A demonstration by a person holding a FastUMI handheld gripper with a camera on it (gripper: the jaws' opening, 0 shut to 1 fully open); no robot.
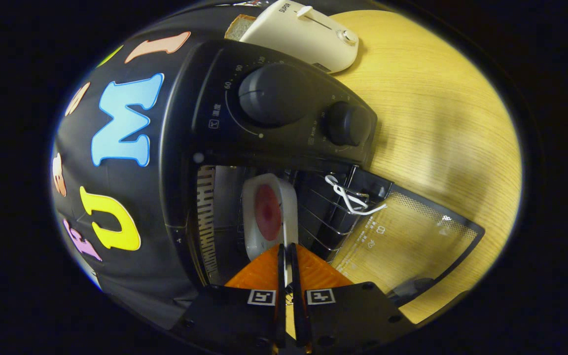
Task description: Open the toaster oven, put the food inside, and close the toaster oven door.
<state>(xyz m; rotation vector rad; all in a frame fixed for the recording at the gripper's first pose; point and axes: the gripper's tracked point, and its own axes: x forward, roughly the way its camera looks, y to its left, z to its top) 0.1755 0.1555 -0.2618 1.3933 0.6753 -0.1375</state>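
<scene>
Gripper view showed the gripper (287, 256) with fingers nearly together, pinching the rim of a white plate (270, 217) carrying a reddish food piece (267, 212). That plate sat on the wire rack (328, 212) inside the black toaster oven (264, 128), whose glass door (407, 231) lay open on the wooden table (442, 113). Beyond stood a cream toaster (303, 34).

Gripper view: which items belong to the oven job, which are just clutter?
Job: toaster oven, its open door, plate of food pinched by the gripper.
Clutter: white pop-up toaster, bread slice, wooden table.
</scene>
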